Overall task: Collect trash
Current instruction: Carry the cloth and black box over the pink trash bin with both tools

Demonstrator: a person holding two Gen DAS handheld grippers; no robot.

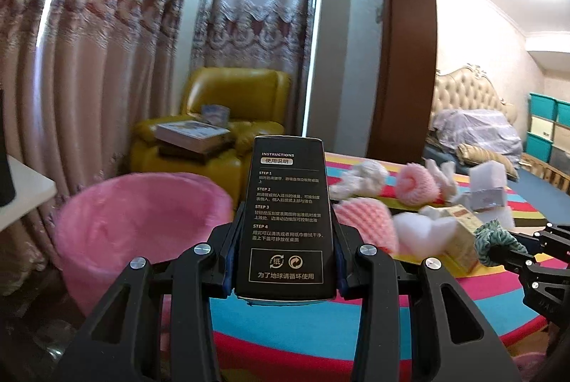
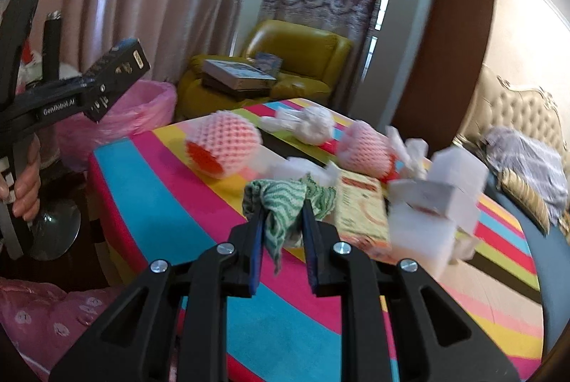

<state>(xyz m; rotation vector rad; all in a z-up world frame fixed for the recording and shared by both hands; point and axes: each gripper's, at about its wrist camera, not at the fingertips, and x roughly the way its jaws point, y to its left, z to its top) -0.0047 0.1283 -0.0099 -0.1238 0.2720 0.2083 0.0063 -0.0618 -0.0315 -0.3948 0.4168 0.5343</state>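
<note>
On my left wrist view, my left gripper (image 1: pixel 285 261) is clamped on a tall black cardboard box (image 1: pixel 286 218), upright beside the pink-lined bin (image 1: pixel 142 221). On my right wrist view, my right gripper (image 2: pixel 283 239) pinches a green-and-white knitted rag (image 2: pixel 285 204) above the striped tablecloth (image 2: pixel 160 189).

- Box (image 1: pixel 286 221): black, with white print.
- Cloth (image 2: pixel 285 204): green and white, in a wavy knit pattern.
- Bin liner (image 1: pixel 139 221): plain pink.
- Table cover (image 2: pixel 171 189): bold stripes of blue, magenta, yellow, red, pink and black.
- Foam nets (image 2: pixel 224 141): pale pink mesh over red-orange.
- Foam blocks (image 2: pixel 452 182): white.
- Armchair (image 1: pixel 228 97): mustard yellow.
- Curtains (image 1: pixel 107 43): dusty pink with a darker lace-like border.
- Grippers (image 2: pixel 283 246): black, with blue pads.
- Storage bins (image 1: pixel 548 118): teal and cream.
</note>
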